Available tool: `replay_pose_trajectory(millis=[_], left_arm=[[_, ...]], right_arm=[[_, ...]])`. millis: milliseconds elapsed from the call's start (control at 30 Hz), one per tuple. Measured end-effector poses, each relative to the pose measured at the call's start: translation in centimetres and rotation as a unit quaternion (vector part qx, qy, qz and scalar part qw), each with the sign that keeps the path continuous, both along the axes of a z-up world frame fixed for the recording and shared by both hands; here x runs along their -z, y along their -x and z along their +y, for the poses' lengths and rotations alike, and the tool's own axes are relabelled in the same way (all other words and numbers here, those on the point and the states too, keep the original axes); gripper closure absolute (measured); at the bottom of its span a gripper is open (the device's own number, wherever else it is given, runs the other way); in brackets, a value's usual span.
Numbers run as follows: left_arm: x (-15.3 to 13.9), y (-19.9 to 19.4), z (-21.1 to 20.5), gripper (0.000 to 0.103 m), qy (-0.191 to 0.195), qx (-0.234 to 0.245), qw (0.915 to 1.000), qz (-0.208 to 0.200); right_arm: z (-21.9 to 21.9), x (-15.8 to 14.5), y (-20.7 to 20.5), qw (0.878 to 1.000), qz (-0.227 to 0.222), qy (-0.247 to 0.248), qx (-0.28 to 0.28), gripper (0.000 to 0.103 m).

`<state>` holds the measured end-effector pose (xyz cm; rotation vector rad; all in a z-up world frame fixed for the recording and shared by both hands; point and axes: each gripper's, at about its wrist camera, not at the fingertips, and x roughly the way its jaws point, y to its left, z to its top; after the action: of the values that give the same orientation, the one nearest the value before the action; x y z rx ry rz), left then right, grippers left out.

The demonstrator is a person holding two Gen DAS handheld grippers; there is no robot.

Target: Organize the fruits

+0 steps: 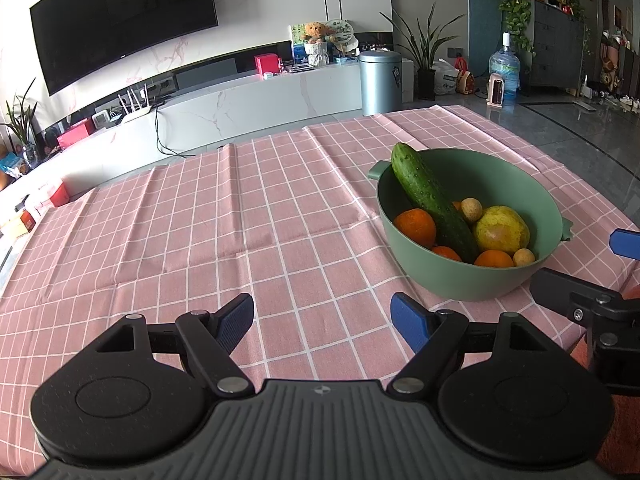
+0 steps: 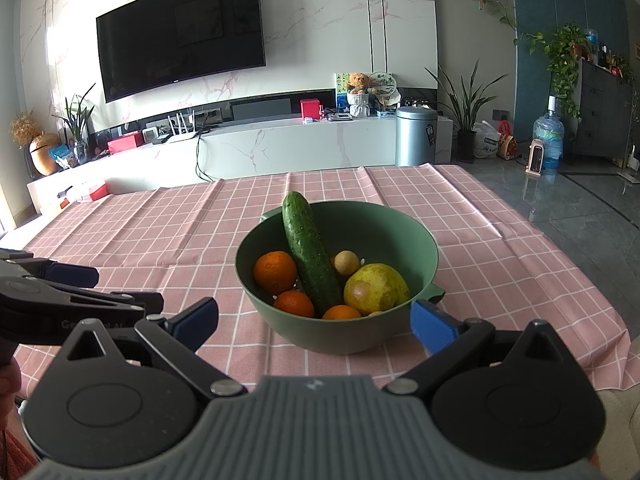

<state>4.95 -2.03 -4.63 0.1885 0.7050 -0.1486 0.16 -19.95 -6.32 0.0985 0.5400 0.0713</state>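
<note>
A green bowl stands on the pink checked tablecloth. In it lie a cucumber leaning on the far rim, a yellow-green pear, several oranges and small tan round fruits. My left gripper is open over bare cloth, left of the bowl. My right gripper is open, just in front of the bowl, its fingers either side of the near wall. Neither holds anything.
The right gripper's fingers show at the right edge of the left wrist view; the left gripper's body shows at the left of the right wrist view. Beyond the table stand a TV cabinet, a grey bin and plants.
</note>
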Motion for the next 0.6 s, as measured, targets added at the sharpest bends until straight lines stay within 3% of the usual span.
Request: replay_pose_trajectory(millis=[600], left_arm=[[-0.03,0.04,0.06,0.012,0.003,-0.001,1.0,0.0]], right_arm=[[0.0,0.01,0.01,1.0,0.0,0.0,0.0,0.005]])
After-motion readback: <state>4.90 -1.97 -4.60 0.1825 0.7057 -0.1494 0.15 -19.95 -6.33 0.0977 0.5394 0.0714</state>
